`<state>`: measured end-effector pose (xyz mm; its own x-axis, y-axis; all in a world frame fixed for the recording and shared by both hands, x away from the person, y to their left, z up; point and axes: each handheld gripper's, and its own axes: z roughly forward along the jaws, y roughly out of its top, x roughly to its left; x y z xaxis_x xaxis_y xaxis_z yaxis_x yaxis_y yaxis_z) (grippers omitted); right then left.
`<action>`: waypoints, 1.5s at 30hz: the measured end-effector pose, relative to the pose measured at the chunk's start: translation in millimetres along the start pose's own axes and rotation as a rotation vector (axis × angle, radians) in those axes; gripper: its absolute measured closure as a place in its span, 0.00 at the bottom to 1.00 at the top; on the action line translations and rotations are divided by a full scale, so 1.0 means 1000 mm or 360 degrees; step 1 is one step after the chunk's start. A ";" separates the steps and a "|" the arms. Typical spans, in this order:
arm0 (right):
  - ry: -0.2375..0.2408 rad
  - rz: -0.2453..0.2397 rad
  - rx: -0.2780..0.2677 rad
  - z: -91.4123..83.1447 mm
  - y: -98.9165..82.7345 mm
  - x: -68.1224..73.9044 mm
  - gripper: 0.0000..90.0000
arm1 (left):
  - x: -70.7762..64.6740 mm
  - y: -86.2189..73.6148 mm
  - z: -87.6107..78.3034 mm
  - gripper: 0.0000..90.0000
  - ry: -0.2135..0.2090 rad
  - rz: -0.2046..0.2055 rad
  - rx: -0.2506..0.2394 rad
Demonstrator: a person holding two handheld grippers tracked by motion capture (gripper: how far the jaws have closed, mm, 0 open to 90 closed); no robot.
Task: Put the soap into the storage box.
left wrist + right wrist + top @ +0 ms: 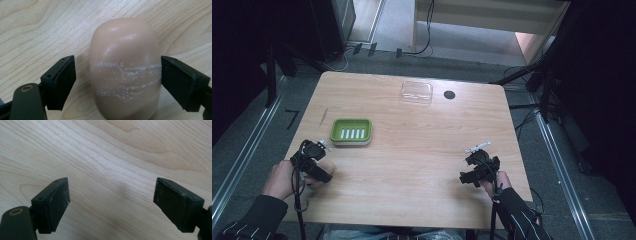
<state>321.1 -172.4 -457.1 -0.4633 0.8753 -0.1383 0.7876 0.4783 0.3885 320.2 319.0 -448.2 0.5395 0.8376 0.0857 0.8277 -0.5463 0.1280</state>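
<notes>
Nearest the person, the left gripper (117, 80) hung low over the pale wooden table (422, 150) with its jaws spread either side of a smooth, beige, oval bar of soap (125, 70). One jaw looked to be touching the bar's side while the other stood apart from it, so nothing was clamped yet. The soap lay flat on the wood, scuffed with whitish lines across its middle, and the jaws straddled its narrow width, probably because that is the easiest span to pinch. At the near right edge the right gripper (479, 170) was held over bare wood with its jaws wide apart and nothing between them, seemingly just waiting. A little beyond the left hand (279, 180) sat a green rectangular plastic soap dish (351, 131) with white slots in its floor, a likely place for the bar. Farther off, near the table's far edge, rested a clear shallow plastic lid or tray (416, 92) and just beside it a small dark round hole or disc (449, 94); which of the two could not be told.
</notes>
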 end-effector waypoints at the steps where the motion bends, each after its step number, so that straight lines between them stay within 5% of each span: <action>1: 0.0000 0.0000 0.0000 0.000 0.000 0.000 0.16 | 0.000 0.000 0.001 0.18 -0.0003 0.0001 0.0001; 27: -0.0001 0.0000 0.0003 -0.001 0.000 0.000 0.16 | -0.001 -0.001 0.000 0.36 -0.0068 0.0021 -0.0025; 45: 0.0004 -0.0001 -0.0003 -0.001 0.000 -0.001 0.16 | -0.003 -0.004 0.000 0.37 -0.0073 0.0069 -0.0030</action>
<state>320.9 -173.2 -456.5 -0.4647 0.8749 -0.1365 0.7866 0.4787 0.3899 315.7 318.5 -448.6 0.5817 0.8121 0.0462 0.8006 -0.5817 0.1440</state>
